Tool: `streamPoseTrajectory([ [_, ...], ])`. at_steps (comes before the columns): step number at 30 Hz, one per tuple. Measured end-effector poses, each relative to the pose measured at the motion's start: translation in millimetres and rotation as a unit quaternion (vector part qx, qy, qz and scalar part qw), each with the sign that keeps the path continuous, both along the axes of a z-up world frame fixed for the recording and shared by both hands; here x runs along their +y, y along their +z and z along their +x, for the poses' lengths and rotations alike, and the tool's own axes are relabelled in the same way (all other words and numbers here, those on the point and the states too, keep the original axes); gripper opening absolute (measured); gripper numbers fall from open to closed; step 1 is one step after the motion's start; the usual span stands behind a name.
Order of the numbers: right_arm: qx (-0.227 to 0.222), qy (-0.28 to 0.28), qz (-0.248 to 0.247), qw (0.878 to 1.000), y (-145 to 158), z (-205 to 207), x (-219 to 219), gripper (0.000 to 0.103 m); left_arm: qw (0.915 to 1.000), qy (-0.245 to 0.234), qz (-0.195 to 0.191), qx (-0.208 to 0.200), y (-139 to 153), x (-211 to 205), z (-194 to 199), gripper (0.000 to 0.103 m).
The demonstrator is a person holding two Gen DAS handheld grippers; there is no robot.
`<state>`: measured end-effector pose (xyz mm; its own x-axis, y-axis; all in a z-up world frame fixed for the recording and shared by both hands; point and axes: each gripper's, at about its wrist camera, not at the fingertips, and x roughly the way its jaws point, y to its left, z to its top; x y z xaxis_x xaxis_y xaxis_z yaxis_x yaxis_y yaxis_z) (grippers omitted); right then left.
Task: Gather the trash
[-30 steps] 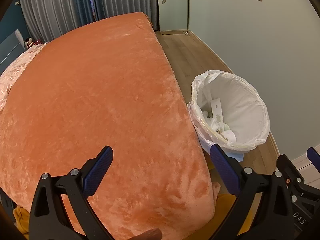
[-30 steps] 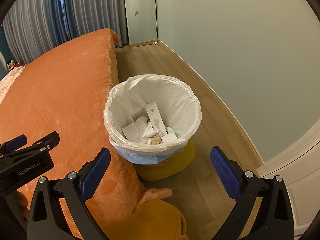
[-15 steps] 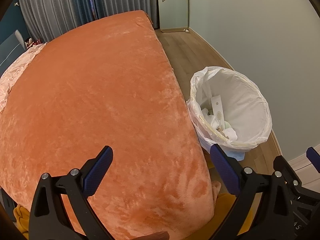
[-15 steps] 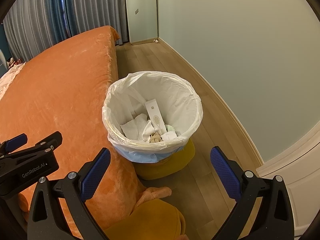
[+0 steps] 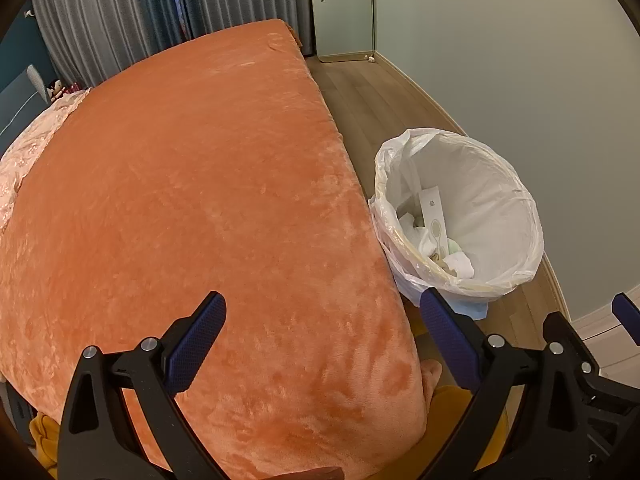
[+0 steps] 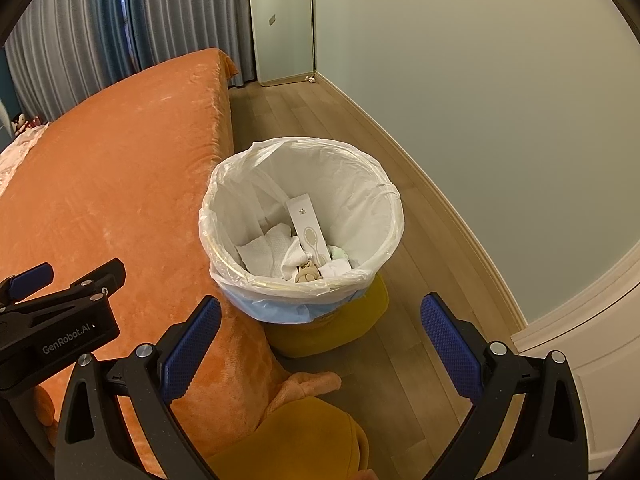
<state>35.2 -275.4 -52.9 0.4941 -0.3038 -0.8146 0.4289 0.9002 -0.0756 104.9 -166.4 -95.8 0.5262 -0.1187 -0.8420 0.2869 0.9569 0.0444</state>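
A trash bin [image 6: 360, 184] lined with a white plastic bag stands on the wood floor beside the bed; it also shows in the left wrist view [image 5: 492, 184]. Inside lie a white flat box [image 6: 306, 220], crumpled white tissues [image 6: 272, 248] and a small tan piece [image 6: 306, 274]. My right gripper [image 6: 320, 330] is open and empty, held above and in front of the bin. My left gripper [image 5: 324, 332] is open and empty over the near corner of the bed. The left gripper's body [image 6: 56, 320] shows at the left of the right wrist view.
An orange plush bed cover [image 5: 180, 200] fills the left. A yellow object [image 6: 344, 320] sits under and in front of the bin. A pale wall [image 6: 500, 120] with a baseboard runs along the right. Grey curtains [image 5: 120, 20] and a standing mirror [image 6: 282, 20] are at the back.
Both grippers have drawn slightly back and up from the bin, which sits a little higher in both views. Both stay open and empty.
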Motion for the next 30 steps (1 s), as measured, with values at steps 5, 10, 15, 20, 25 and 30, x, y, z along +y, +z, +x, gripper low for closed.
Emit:
streamPoseTrajectory([
  [5, 0.001, -0.001, -0.001, 1.0, -1.9, -0.6, -1.2, 0.096, 1.0, -0.003, 0.0, 0.0, -0.8, -1.6, -1.0, 0.093],
  [10, 0.002, -0.004, -0.001, 1.0, -3.4, -0.7, -3.0, 0.096, 1.0, -0.004, -0.001, 0.002, -1.1, -2.6, -1.9, 0.093],
  [15, 0.002, -0.005, -0.002, 1.0, -3.8, -1.2, -3.7, 0.096, 1.0, -0.004, 0.002, 0.0, -1.8, -3.8, -2.3, 0.093],
  [20, 0.003, -0.006, -0.002, 1.0, -4.0, -1.8, -3.7, 0.096, 1.0, -0.003, 0.002, -0.004, -2.2, -4.4, -3.7, 0.093],
  [25, 0.003, -0.006, -0.003, 1.0, -4.4, -2.4, -4.1, 0.096, 1.0, -0.002, -0.001, -0.004, -3.2, -4.1, -4.9, 0.093],
  [30, 0.003, -0.008, -0.003, 1.0, -4.7, -3.4, -5.0, 0.096, 1.0, -0.004, -0.002, -0.004, -2.2, -2.9, -4.7, 0.093],
])
